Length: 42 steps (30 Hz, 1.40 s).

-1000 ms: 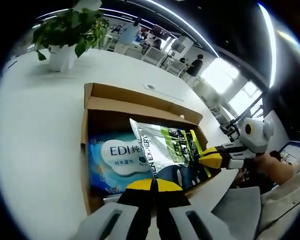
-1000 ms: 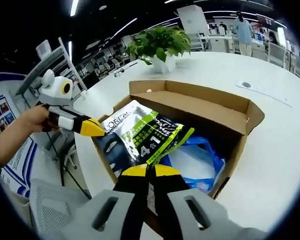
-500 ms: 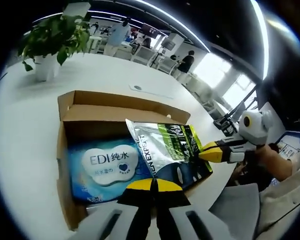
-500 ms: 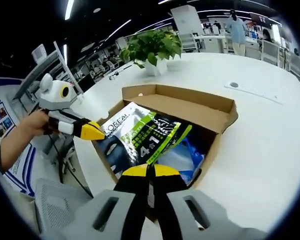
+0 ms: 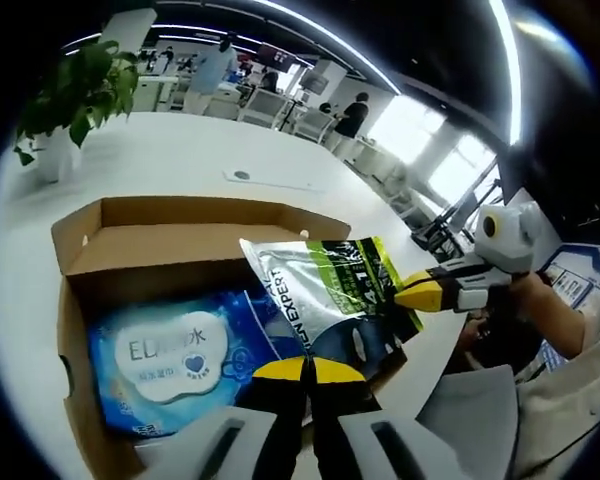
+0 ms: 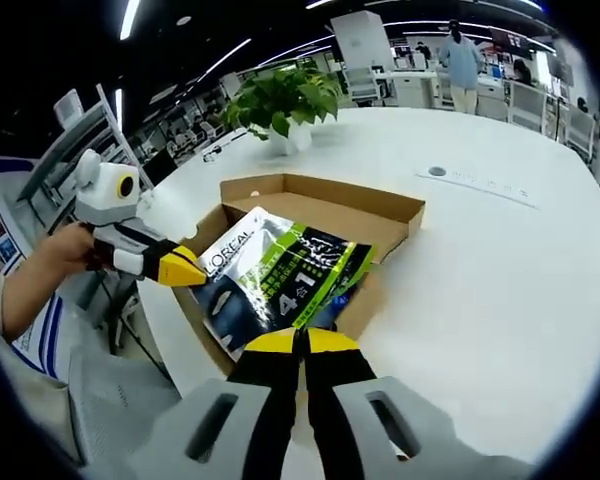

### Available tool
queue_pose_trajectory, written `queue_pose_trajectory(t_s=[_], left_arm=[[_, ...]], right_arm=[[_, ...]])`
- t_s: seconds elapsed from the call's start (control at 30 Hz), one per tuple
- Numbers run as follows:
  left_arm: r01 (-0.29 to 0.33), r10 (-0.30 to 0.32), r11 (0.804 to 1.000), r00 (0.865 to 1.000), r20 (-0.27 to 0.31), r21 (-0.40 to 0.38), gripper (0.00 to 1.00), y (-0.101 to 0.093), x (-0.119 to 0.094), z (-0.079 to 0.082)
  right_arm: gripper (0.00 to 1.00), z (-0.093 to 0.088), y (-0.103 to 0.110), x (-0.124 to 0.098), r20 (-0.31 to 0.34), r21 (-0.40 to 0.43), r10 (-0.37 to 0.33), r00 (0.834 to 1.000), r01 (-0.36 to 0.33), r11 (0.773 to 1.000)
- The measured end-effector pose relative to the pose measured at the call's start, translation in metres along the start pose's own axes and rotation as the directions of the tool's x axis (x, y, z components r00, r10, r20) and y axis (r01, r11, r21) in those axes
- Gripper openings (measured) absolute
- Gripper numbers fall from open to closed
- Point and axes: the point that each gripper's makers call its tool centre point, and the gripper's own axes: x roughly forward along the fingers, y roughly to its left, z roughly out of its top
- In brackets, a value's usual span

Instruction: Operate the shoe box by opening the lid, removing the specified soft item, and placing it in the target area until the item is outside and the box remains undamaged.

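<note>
in the left gripper view, the left gripper [image 5: 306,366] has its yellow-tipped fingers pinched together on the near edge of the pouch [image 5: 325,295], a silver, green and black soft pack. the pouch lies tilted over the open box [image 5: 80,300], its long axis running up and away from those fingers toward the far wall of the box. the right gripper [image 5: 412,295] comes in from the right side and its fingers meet the pouch's right edge, so the pack is held at two adjacent edges. below and to the left, a blue wipes pack [image 5: 175,355] lies flat on the box floor. the white surface [image 5: 190,165] stretches beyond the box, with a plant [image 5: 65,95] at the far left.

in the right gripper view, the right gripper [image 6: 300,345] is shut on the pouch's [image 6: 275,280] lower edge, and the pack stretches away from it over the box [image 6: 380,215]. the left gripper [image 6: 185,270] grips the pouch's left corner, a hand [image 6: 50,265] behind it. the pouch looks lifted above the box rim but sits over the opening, not yet outside. open surface [image 6: 500,290] lies to the right of the box here, on the right gripper's side, so a carry that way seems the shortest route clear of the cardboard.
</note>
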Motion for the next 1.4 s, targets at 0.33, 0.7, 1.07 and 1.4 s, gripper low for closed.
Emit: queue_pose_trajectory(t_s=[0.33,0.7,1.07,1.4], left_arm=[[0.038,-0.038,0.999,0.999,-0.003,0.024,0.00,-0.021,0.020,0.009],[0.068,-0.067,0.996,0.998,-0.018,0.055,0.00,-0.042,0.043,0.019],[0.105,-0.102,0.992,0.994,-0.041,0.077,0.00,-0.059,0.063,0.023],[0.137,-0.132,0.985,0.990,-0.051,0.104,0.00,-0.076,0.078,0.026]], right_arm=[[0.00,0.000,-0.026,-0.020,0.008,0.053,-0.011,1.000,0.010,0.999],[0.00,-0.005,-0.053,-0.034,0.000,0.083,-0.045,0.999,0.045,0.996],[0.00,-0.009,-0.077,-0.049,0.001,0.119,-0.064,0.998,0.064,0.991],[0.00,-0.013,-0.092,-0.065,0.000,0.122,-0.082,0.997,0.081,0.989]])
